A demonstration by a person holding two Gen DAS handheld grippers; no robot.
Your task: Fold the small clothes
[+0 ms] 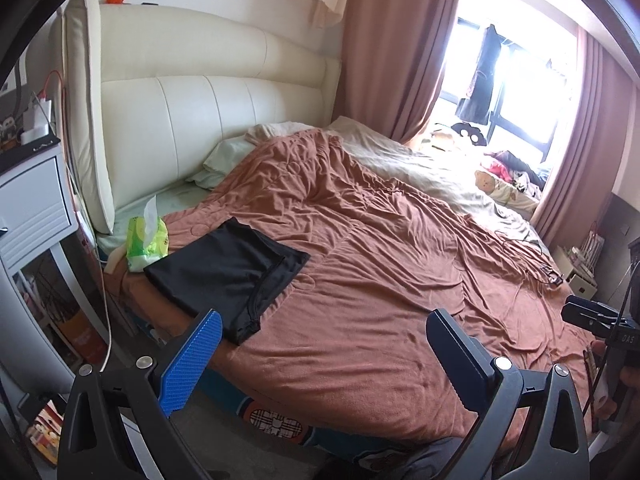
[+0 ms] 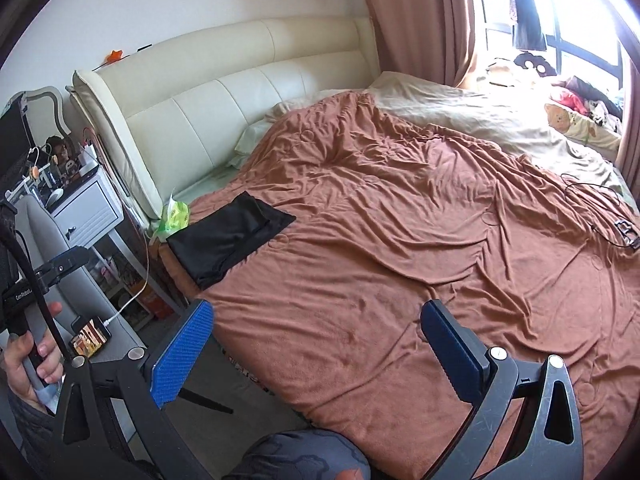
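While glare whites out the window at 1 o'clock:
Hidden: heap of clothes (image 1: 516, 172) there, indistinct.
Surface: wrinkled rust-brown blanket (image 1: 380, 260), cream padded headboard (image 1: 208, 112).
Garment: folded black cloth (image 1: 228, 268), 10 o'clock, touching green tissue pack (image 1: 146, 242).
Tools: left gripper (image 1: 320, 356) and right gripper (image 2: 316, 344) spread wide, empty.

we see a rust-brown blanket (image 1: 380, 248) across the bed, a plain black folded garment (image 1: 228, 268) on it, and beside that a lime-green and white tissue pack (image 1: 146, 244). the headboard (image 1: 208, 100) is cream, the curtains (image 1: 384, 48) dusty pink-brown. one gripper finger pad (image 1: 192, 364) is bright blue with a fine dotted texture — its partner dark navy.
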